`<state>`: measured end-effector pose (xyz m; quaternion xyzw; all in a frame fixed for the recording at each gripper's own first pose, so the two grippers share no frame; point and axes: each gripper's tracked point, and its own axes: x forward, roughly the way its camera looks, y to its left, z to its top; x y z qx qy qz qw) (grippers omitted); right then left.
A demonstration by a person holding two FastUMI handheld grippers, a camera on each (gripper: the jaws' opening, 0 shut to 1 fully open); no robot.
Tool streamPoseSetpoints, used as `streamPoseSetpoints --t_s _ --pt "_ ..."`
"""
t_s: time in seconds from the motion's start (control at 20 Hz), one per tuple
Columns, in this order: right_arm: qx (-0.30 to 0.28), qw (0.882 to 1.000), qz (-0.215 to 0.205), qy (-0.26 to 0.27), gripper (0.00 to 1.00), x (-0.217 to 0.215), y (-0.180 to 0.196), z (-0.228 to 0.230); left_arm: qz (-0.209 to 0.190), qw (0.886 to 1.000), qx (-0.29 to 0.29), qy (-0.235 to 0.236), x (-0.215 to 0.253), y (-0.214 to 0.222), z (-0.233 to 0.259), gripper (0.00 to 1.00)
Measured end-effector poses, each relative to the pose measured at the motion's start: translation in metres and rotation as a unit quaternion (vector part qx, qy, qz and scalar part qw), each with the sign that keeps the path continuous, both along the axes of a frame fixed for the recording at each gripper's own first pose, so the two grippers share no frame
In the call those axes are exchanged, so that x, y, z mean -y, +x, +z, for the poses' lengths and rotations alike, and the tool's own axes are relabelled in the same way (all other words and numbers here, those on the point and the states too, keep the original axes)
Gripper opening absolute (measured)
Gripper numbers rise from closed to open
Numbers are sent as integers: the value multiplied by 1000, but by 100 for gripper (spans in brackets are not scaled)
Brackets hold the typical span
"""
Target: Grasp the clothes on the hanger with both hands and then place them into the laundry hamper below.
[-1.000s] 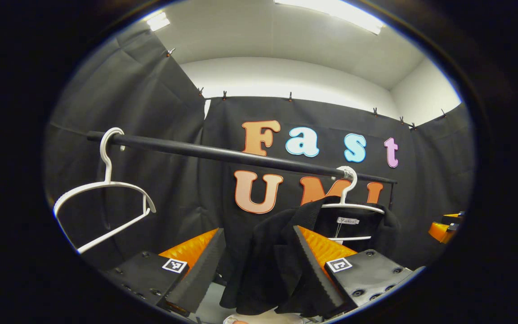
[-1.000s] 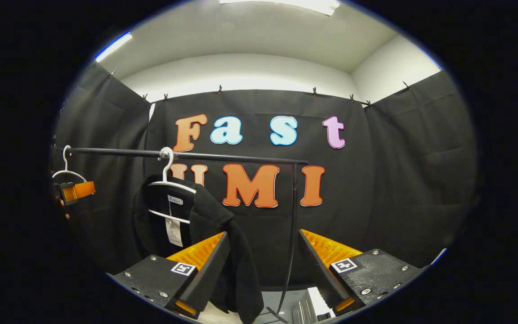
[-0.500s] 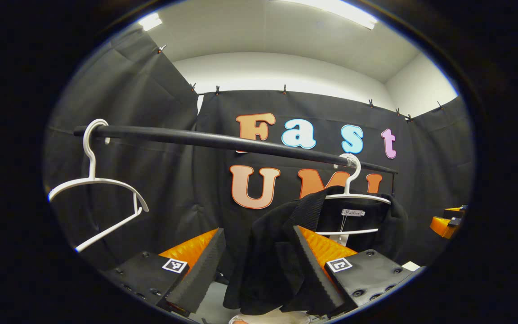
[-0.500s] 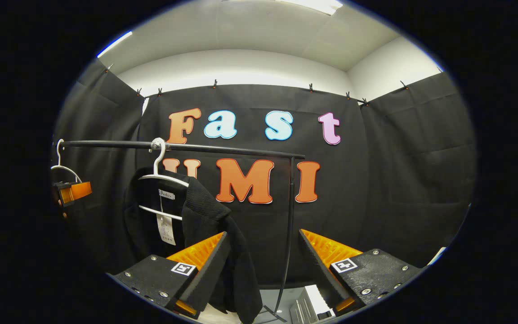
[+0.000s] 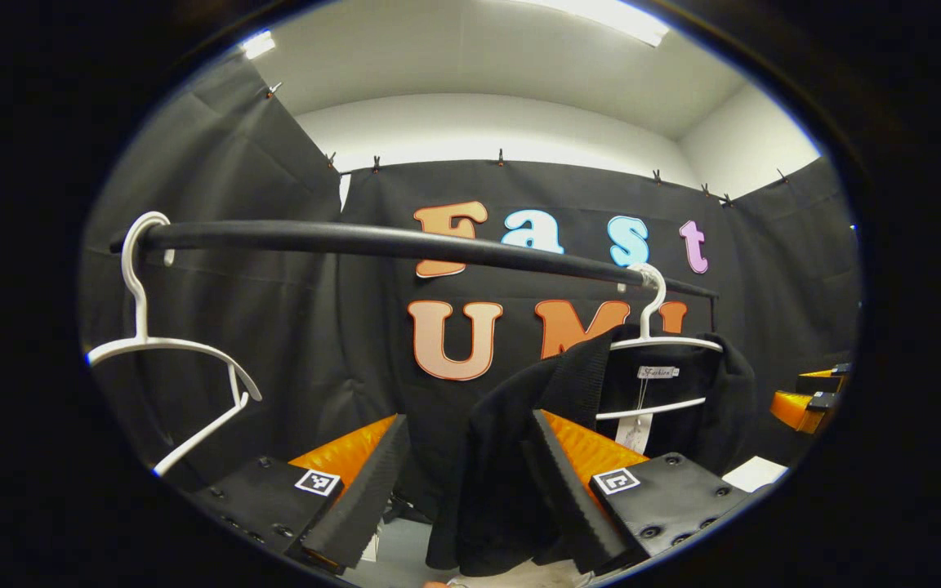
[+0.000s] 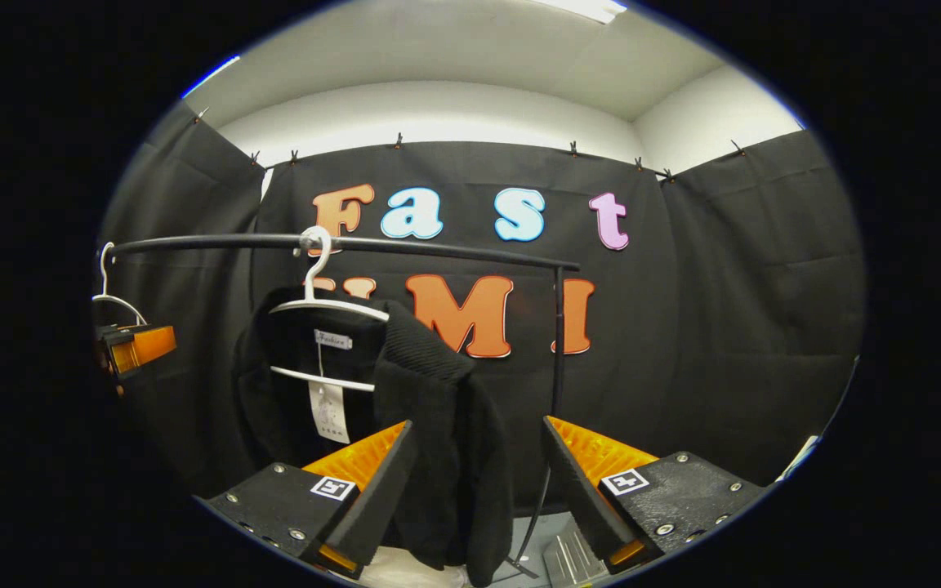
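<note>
so there's a black garment [image 5: 519,441] hanging on a white hanger [image 5: 662,343] hooked over the black rail [image 5: 405,243], toward the rail's right end as seen in the left gripper view. in the right gripper view the same garment [image 6: 430,425] droops off its hanger [image 6: 327,306], with a paper tag [image 6: 329,412] dangling inside the neck opening.

left gripper [image 5: 461,482]: fingers spread wide, nothing pinched. one front edge of the garment hangs in the gap, close against the inside of the right-hand finger, and i can't really tell if it's touching or just behind it. the right gripper shows up far off at the right edge of this view [image 5: 805,404], beside the garment's far shoulder.

right gripper [image 6: 477,490]: fingers also wide apart, and the garment's sleeve side hangs down between them, nearer the left-hand finger. not clamped. the left gripper is visible at the left edge of this view [image 6: 134,347], next to the garment.

a second, empty white hanger [image 5: 168,359] sits at the left end of the rail, well apart from the loaded one. the rail's upright post [image 6: 556,343] stands just right of the garment. something pale shows at the very bottom under the garment [image 5: 519,576], maybe the hamper, too cut off to say.
</note>
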<state>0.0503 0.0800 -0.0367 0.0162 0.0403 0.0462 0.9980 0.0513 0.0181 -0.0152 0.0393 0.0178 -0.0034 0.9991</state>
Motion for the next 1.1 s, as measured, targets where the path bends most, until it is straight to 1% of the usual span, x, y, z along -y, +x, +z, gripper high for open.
streamPoseSetpoints --t_s 0.05,0.1,0.15,0.3,0.35,0.4,0.45,0.5,0.55,0.6,0.8,0.95,1.05,1.1 --pt "-4 1000 2 2 94 -11 1 -4 -3 1000 -5 -2 -2 2 -5 93" --pt "-8 1000 3 4 94 -19 2 -11 -5 1000 -10 -5 -4 4 -8 100" --pt "-13 1000 2 5 94 -26 4 -17 -6 1000 -13 -8 -7 6 -11 96" --pt "-32 999 -5 10 94 -41 13 -41 -9 1000 -18 -8 -15 13 -17 97" --pt "-38 999 -7 12 94 -46 16 -49 -7 1000 -18 -6 -18 14 -17 93" --pt "-44 999 -10 12 94 -49 18 -57 -9 1000 -19 -6 -21 16 -20 93" --pt "-49 999 -15 12 94 -50 22 -63 -10 1000 -21 -7 -22 18 -21 97" --pt "-52 998 -19 12 94 -51 26 -70 -11 1000 -22 -7 -23 19 -22 93" --pt "-55 998 -24 12 94 -52 33 -75 -11 1000 -24 -6 -25 21 -24 96" --pt "-58 998 -29 12 94 -53 39 -82 -12 1000 -26 -4 -26 21 -25 93" --pt "-81 996 -41 8 94 -56 64 -111 -18 999 -34 1 -25 27 -30 93" --pt "-92 994 -49 20 94 -54 79 -127 -22 999 -39 5 -21 30 -33 93" --pt "-90 994 -56 27 94 -49 89 -129 -25 999 -41 7 -17 32 -34 93" --pt "-91 994 -55 32 94 -49 95 -131 -27 999 -40 6 -15 33 -33 96"
